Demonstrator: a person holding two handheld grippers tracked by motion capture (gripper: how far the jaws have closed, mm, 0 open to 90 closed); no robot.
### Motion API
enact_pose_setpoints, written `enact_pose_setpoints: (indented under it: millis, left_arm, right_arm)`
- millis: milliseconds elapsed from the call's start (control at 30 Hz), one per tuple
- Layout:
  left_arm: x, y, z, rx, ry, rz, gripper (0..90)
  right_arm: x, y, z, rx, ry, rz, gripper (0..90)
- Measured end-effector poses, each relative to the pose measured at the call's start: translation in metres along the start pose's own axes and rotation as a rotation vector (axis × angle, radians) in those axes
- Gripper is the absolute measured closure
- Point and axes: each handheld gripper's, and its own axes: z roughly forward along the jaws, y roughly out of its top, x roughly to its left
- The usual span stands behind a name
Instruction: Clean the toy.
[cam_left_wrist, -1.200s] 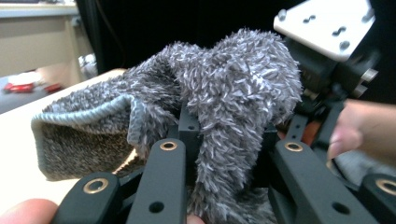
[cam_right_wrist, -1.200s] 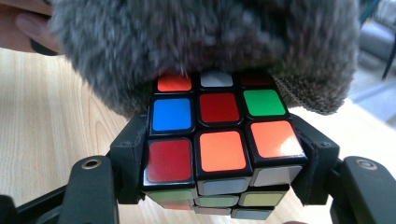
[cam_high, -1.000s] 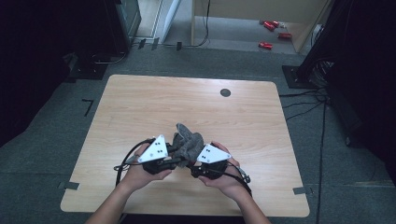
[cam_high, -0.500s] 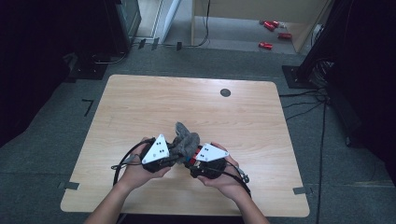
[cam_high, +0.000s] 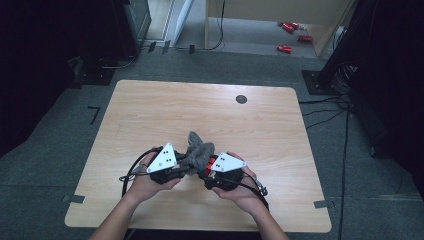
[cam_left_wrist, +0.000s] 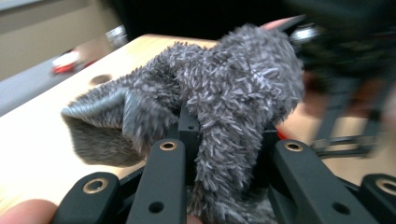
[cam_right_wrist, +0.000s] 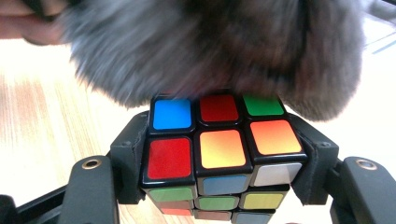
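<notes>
A grey fuzzy cloth (cam_high: 198, 151) is bunched between the two grippers near the table's front middle. My left gripper (cam_high: 185, 168) is shut on a fold of the cloth (cam_left_wrist: 233, 88), whose pile spills over both black jaws. My right gripper (cam_high: 206, 171) is shut on a scrambled colour cube (cam_right_wrist: 219, 149), one jaw pressed to each side of it. The cloth (cam_right_wrist: 210, 46) lies against the cube's far face and hides it. In the high view a little red of the cube (cam_high: 214, 162) peeks out beside the cloth.
The wooden table (cam_high: 150, 115) has a round black hole (cam_high: 241, 99) near its far edge. Black cables (cam_high: 131, 172) trail from the grippers toward the front edge. Red objects (cam_high: 285, 48) lie on the floor beyond the table.
The left gripper and its cloth have shifted slightly against the cube. The right hand and the cube have stayed in place.
</notes>
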Motion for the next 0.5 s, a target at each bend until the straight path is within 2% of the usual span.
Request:
enact_pose_setpoints:
  millis: [33, 100, 267, 300, 333, 433, 500]
  left_arm:
    - [-0.002, 0.001, 0.002, 0.008, 0.007, 0.007, 74.7]
    - [0.003, 0.000, 0.003, 0.009, 0.006, -0.025, 74.8]
    - [0.023, -0.011, -0.007, 0.032, 0.090, -0.093, 74.9]
    - [0.025, -0.013, -0.008, 0.033, 0.091, -0.098, 75.0]
    - [0.025, -0.014, -0.009, 0.023, 0.081, -0.102, 75.0]
    - [0.017, -0.010, -0.008, -0.005, 0.058, -0.075, 74.9]
    - [0.014, -0.007, -0.006, 0.002, 0.069, -0.066, 74.9]
  right_arm:
    - [0.000, 0.000, 0.000, -0.003, 0.001, 0.000, 34.6]
    - [-0.001, 0.000, -0.001, 0.003, -0.008, 0.003, 34.6]
    - [-0.002, -0.002, -0.001, 0.009, -0.010, 0.000, 34.6]
    - [-0.002, -0.001, -0.002, 0.001, -0.006, 0.004, 34.6]
    - [-0.003, -0.001, -0.003, -0.006, -0.003, 0.006, 34.6]
    - [-0.005, 0.001, -0.005, -0.016, -0.003, 0.012, 34.6]
    - [-0.005, 0.000, -0.004, -0.014, -0.005, 0.009, 34.6]
